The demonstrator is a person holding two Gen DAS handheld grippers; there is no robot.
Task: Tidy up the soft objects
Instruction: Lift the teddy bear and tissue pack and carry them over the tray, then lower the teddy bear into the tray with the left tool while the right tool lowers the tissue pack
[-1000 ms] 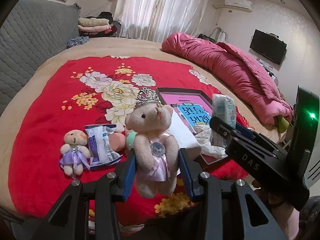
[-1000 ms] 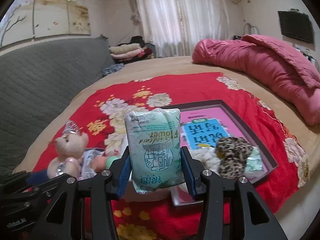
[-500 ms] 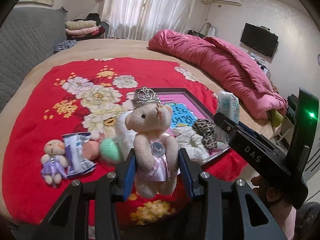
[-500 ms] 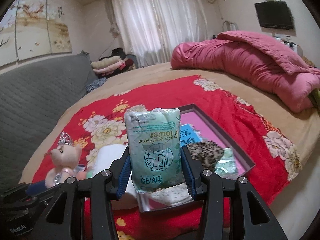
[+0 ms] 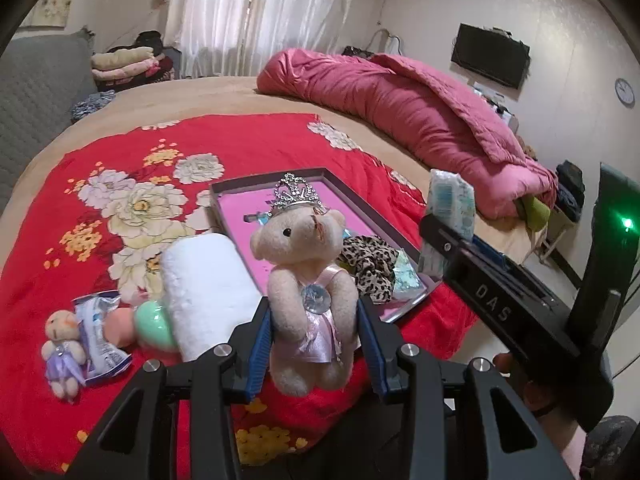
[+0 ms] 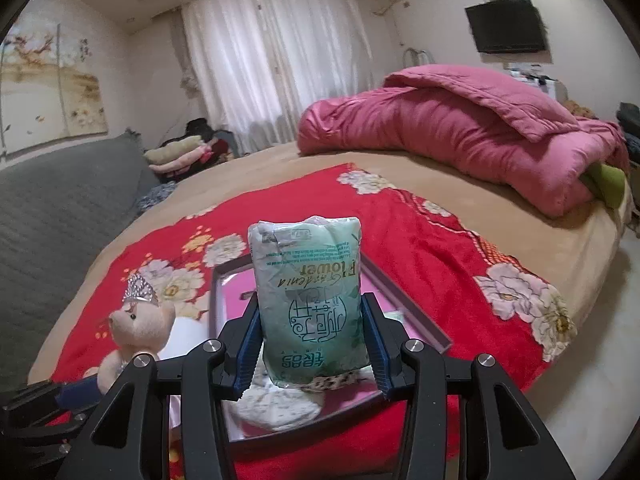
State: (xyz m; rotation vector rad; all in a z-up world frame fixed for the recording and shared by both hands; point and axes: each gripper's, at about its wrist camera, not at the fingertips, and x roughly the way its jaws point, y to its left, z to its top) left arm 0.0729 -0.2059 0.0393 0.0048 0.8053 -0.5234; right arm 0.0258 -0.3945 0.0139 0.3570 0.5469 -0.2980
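My left gripper (image 5: 316, 344) is shut on a cream teddy bear with a silver crown (image 5: 306, 280), held above the red floral blanket (image 5: 132, 184). My right gripper (image 6: 312, 352) is shut on a green tissue pack (image 6: 310, 300), held over the pink-lined tray (image 6: 404, 300). The tray (image 5: 256, 190) holds a leopard-print cloth (image 5: 370, 264) and a small packet. The bear also shows in the right wrist view (image 6: 138, 328), and the tissue pack in the left wrist view (image 5: 450, 208).
On the blanket left of the tray lie a rolled white towel (image 5: 204, 288), a green ball (image 5: 154, 324), a peach ball (image 5: 120, 326), a plastic packet (image 5: 98, 332) and a small purple-dressed bear (image 5: 62, 354). A pink quilt (image 5: 404, 100) lies far right. The bed edge is near.
Both grippers have lifted and drawn back toward the bed's near right edge with their loads. The tray now sits lower and closer in both views.
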